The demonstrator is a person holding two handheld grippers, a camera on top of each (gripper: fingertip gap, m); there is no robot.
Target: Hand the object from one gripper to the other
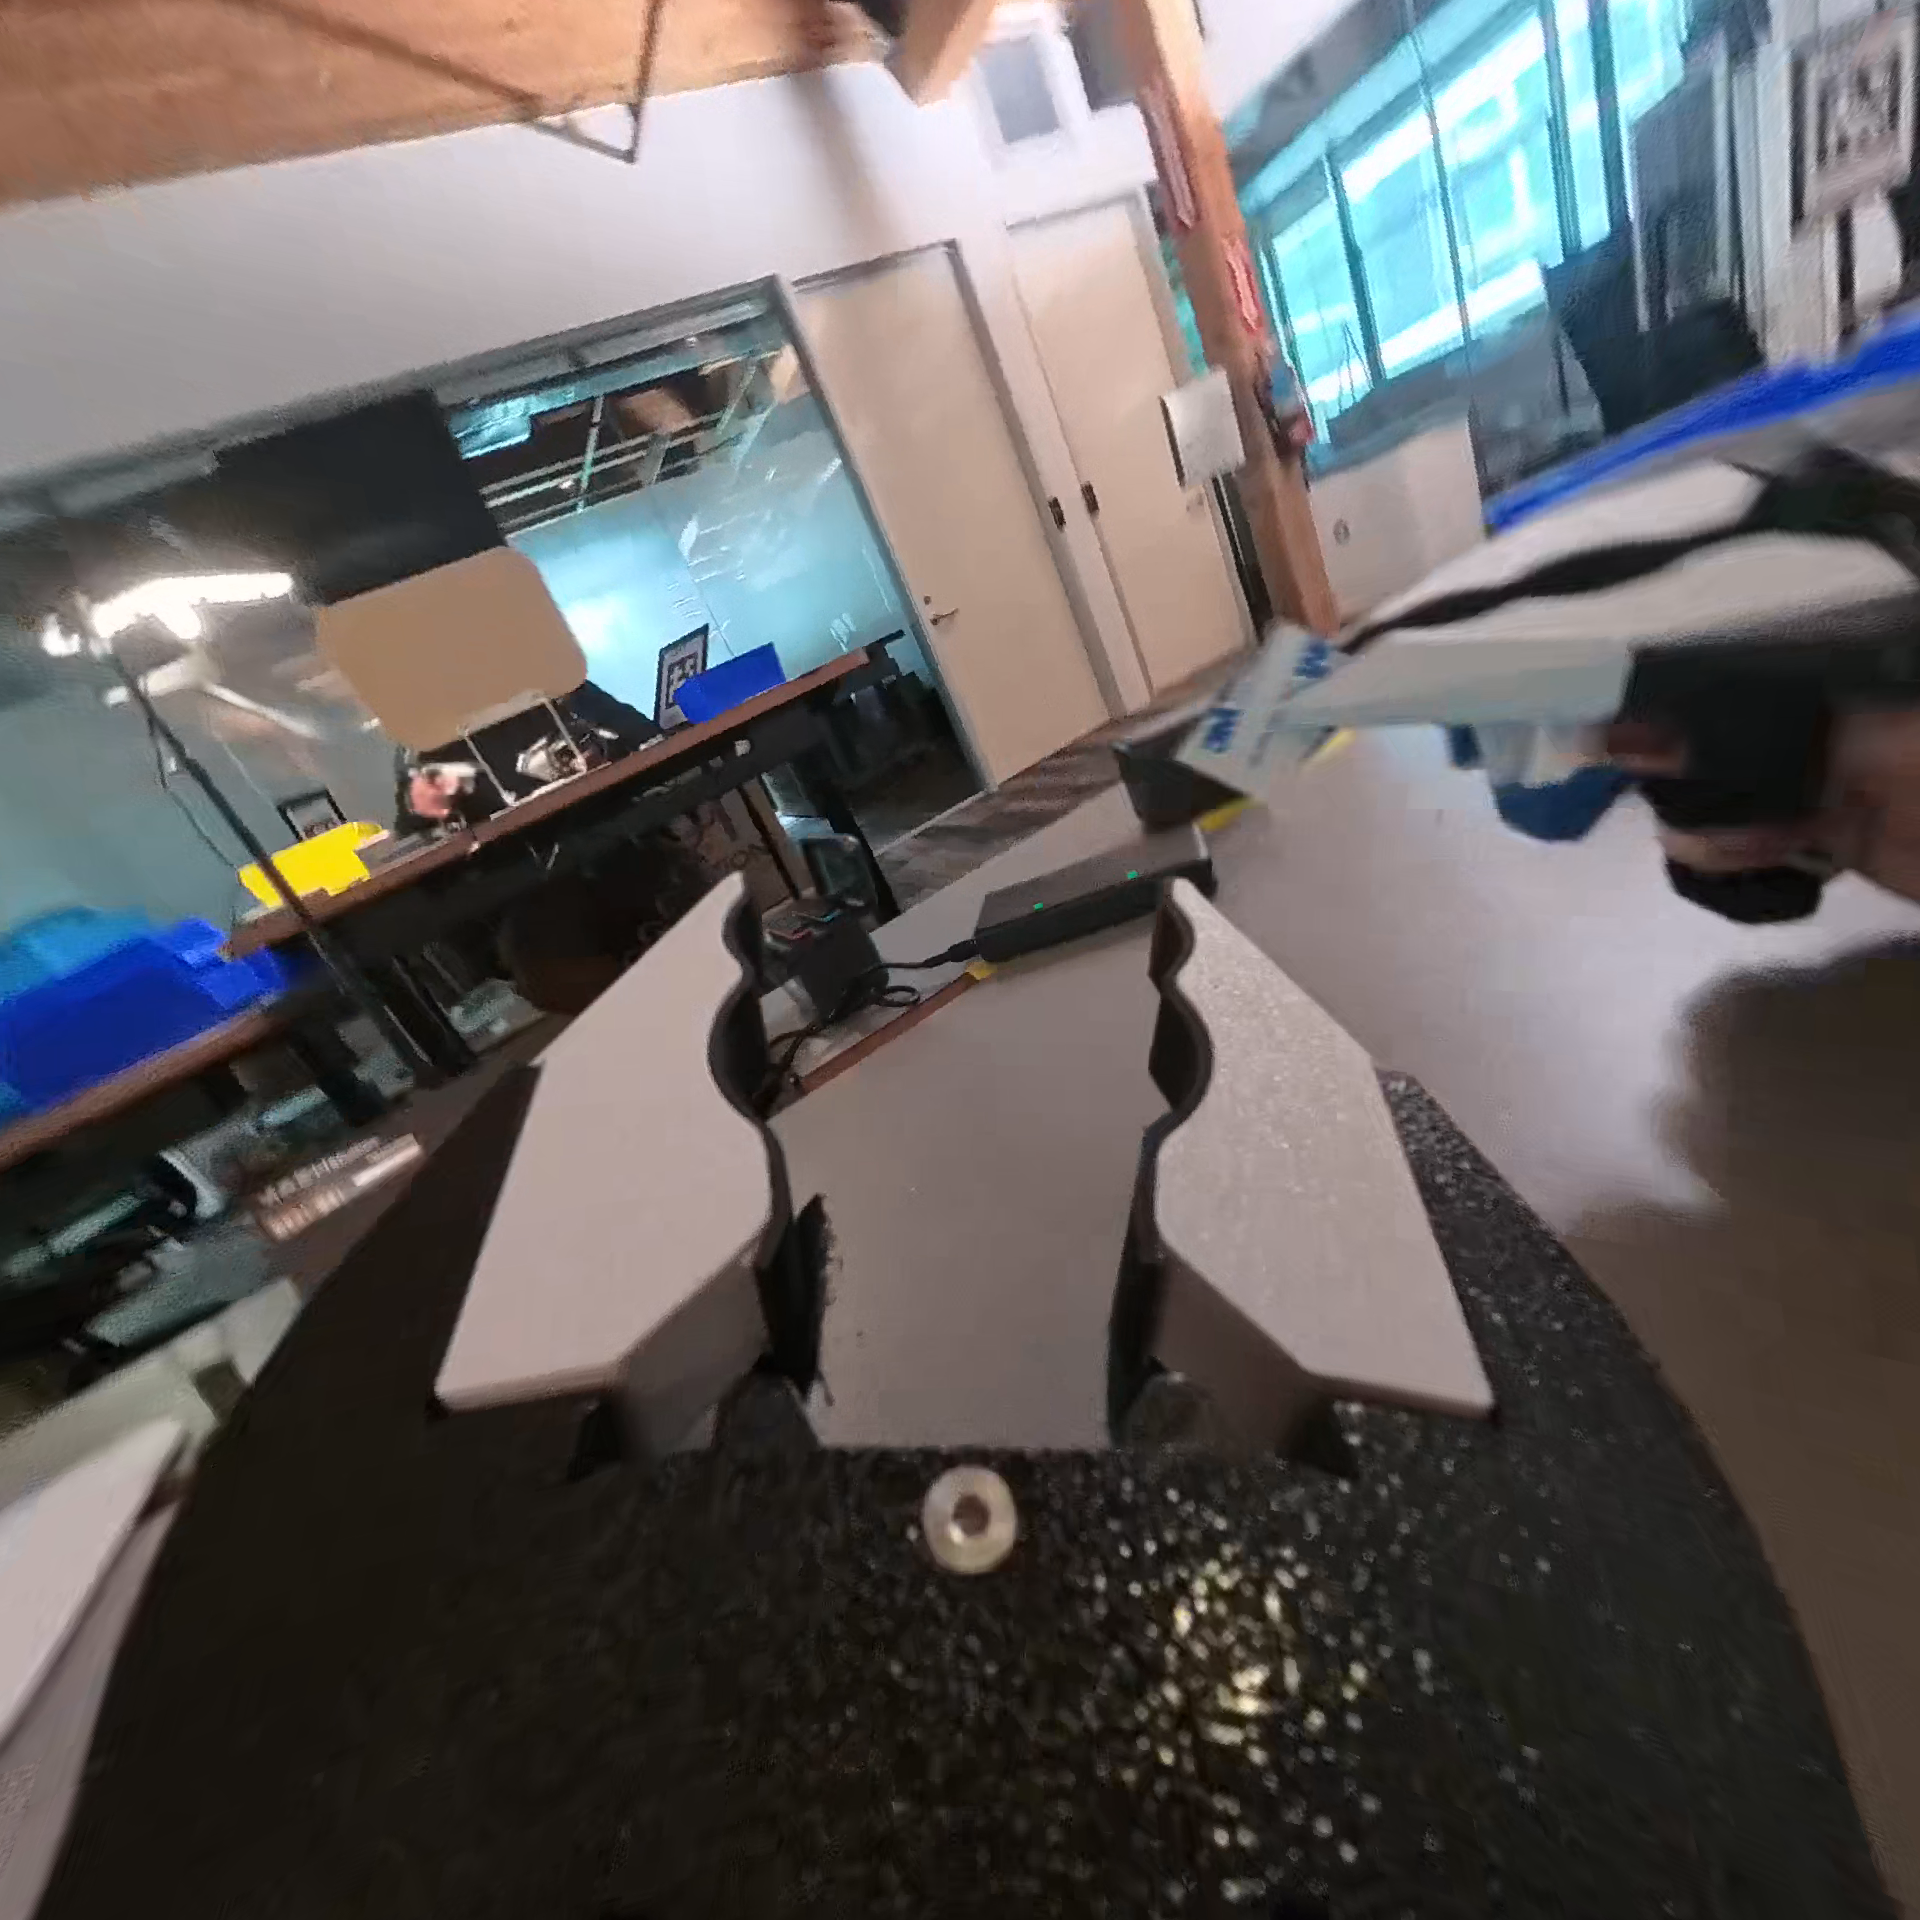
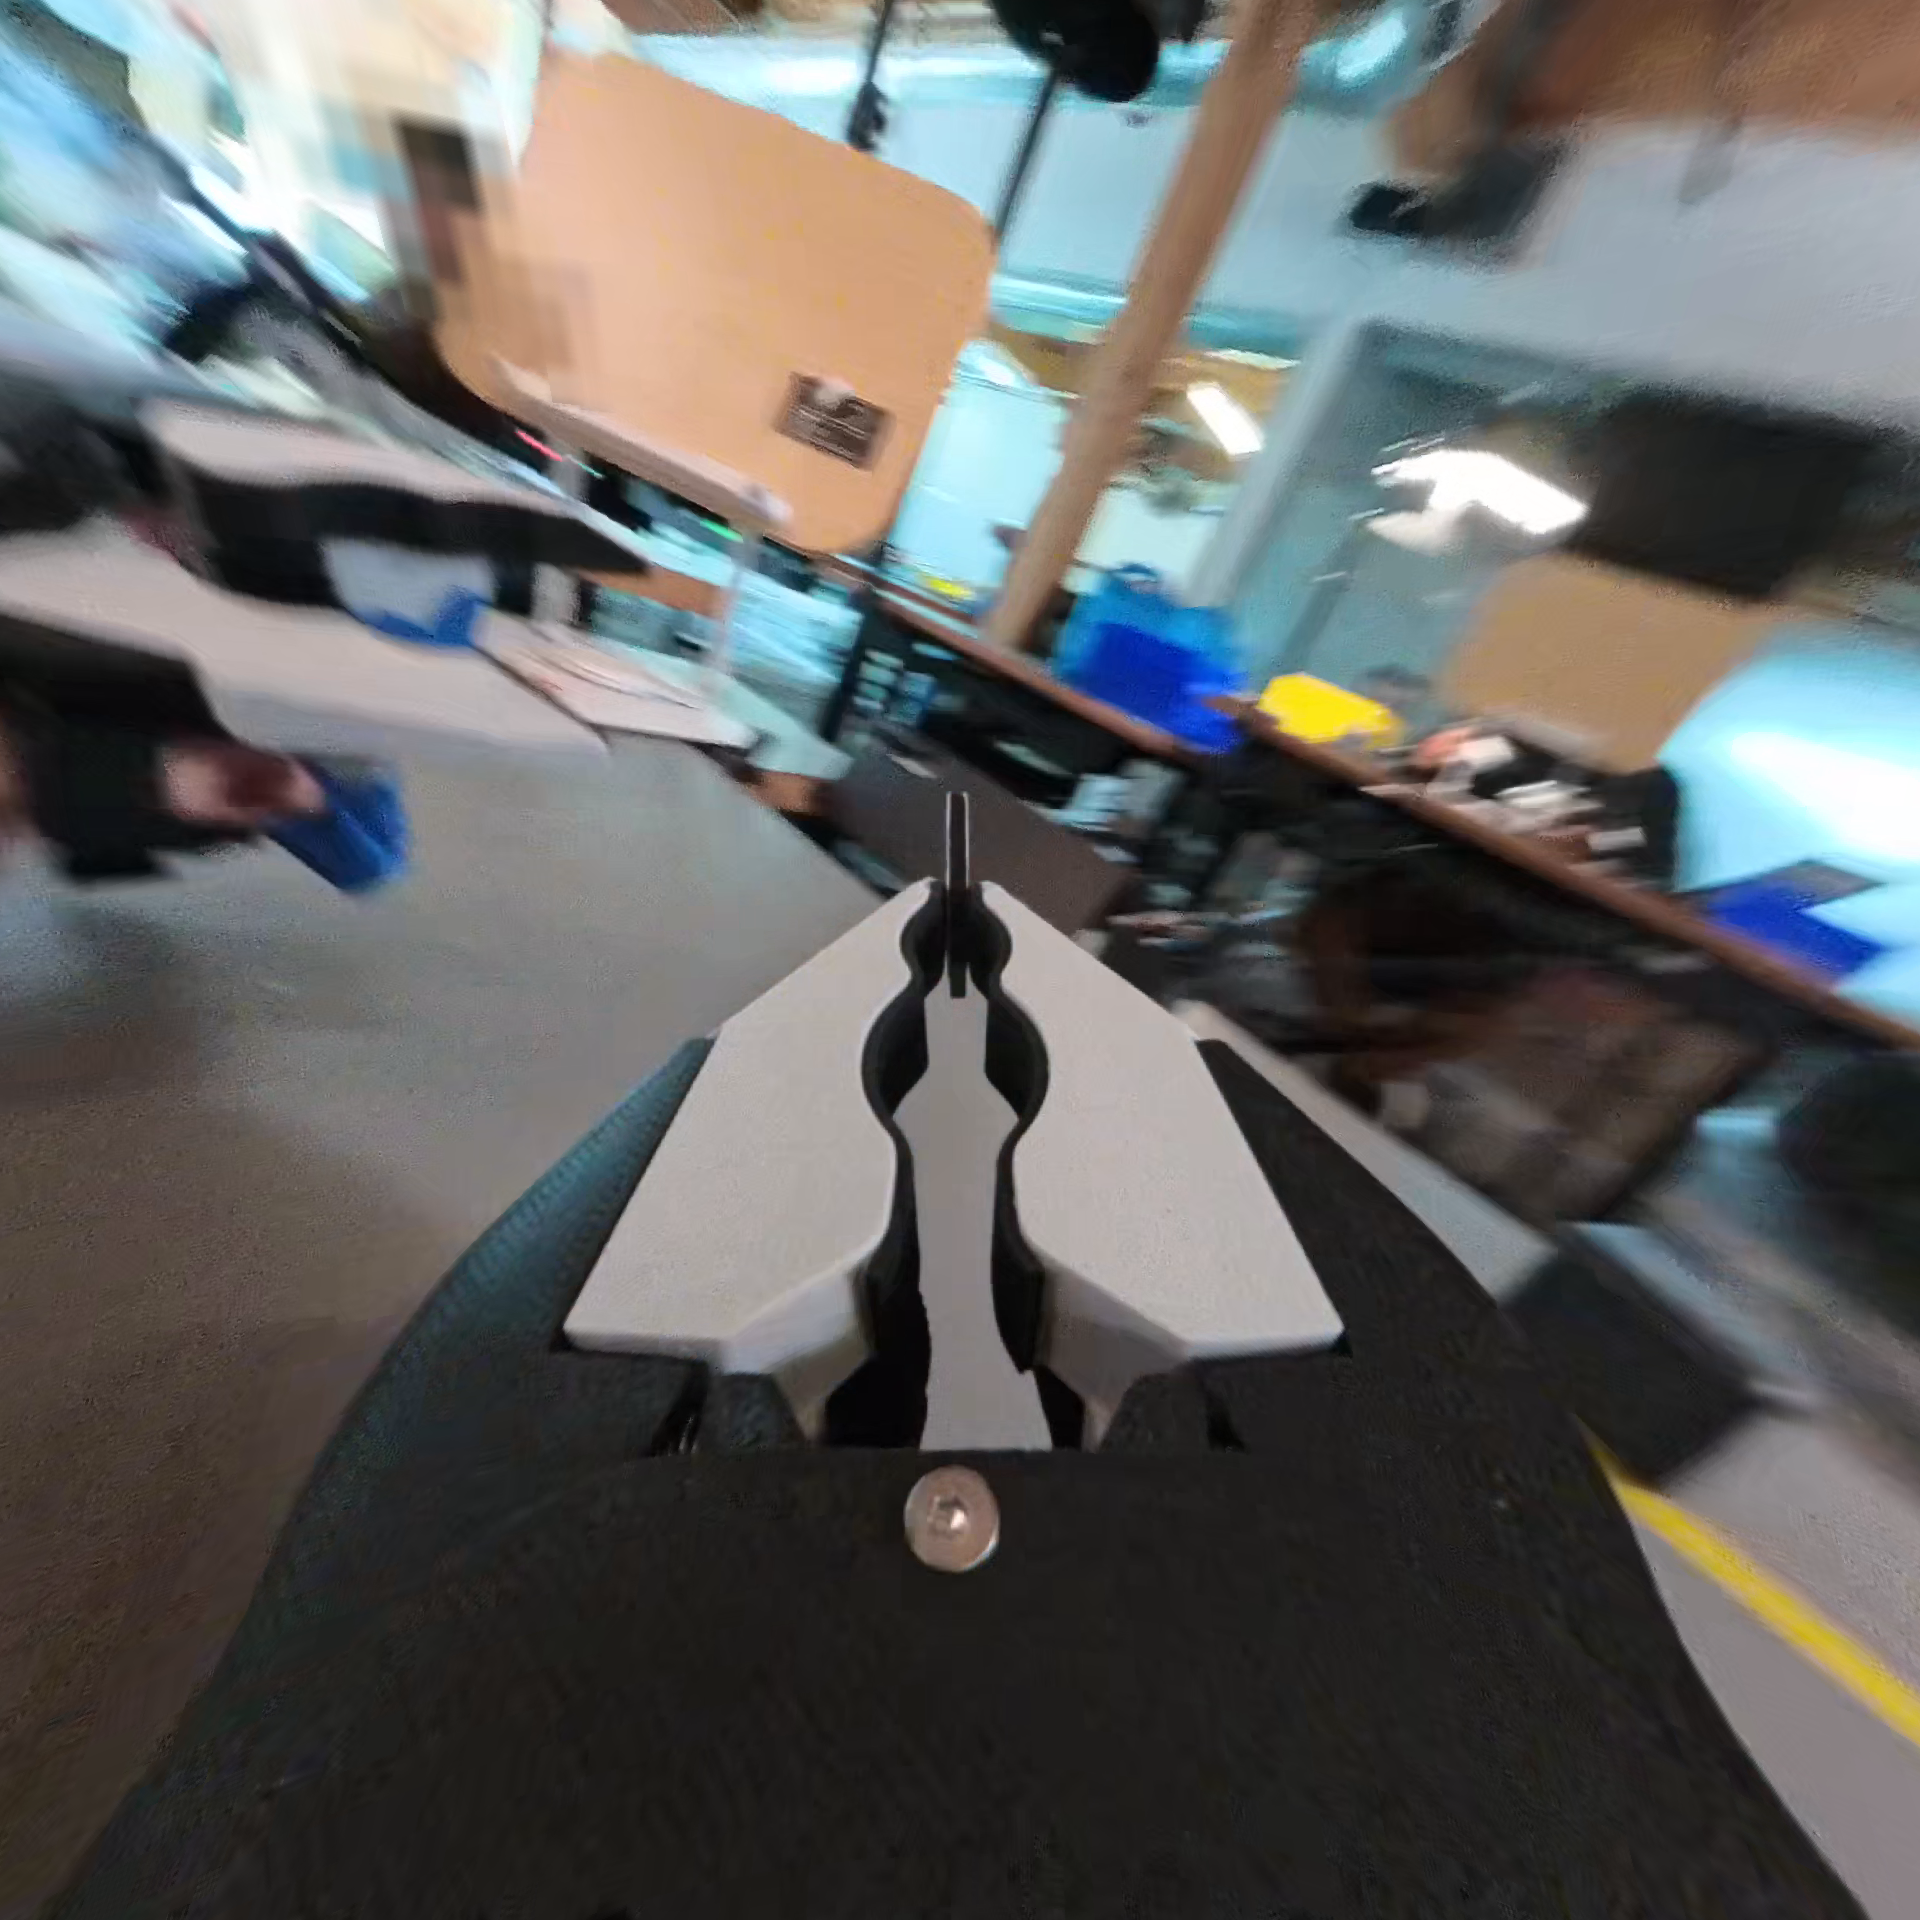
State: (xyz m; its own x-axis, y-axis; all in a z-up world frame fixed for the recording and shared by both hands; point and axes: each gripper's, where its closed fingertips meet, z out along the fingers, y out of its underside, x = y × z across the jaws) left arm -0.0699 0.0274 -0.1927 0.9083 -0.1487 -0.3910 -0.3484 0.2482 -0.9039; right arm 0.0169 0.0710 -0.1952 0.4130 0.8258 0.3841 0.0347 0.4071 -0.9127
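Observation:
My right gripper (image 2: 956, 904) is shut on a thin flat card (image 2: 956, 847), which shows edge-on as a dark strip sticking out past the fingertips. In the left wrist view the same card (image 1: 1242, 717) is white with blue print, held at the tips of the right gripper (image 1: 1351, 670), which comes in from the right edge above the table. My left gripper (image 1: 956, 914) is open and empty, low over the table, with the card up and to its right, apart from it. The left gripper (image 2: 623, 655) also shows blurred at the left of the right wrist view, jaws apart.
A grey table top (image 1: 1455, 1039) lies below both grippers. A black power unit with green lights (image 1: 1081, 904) and a black box (image 1: 1174, 800) sit ahead. Desks with blue bins (image 1: 104, 997) and a yellow bin (image 1: 312, 862) stand behind, with a seated person (image 1: 447, 779). Yellow tape (image 2: 1766, 1621) marks the table.

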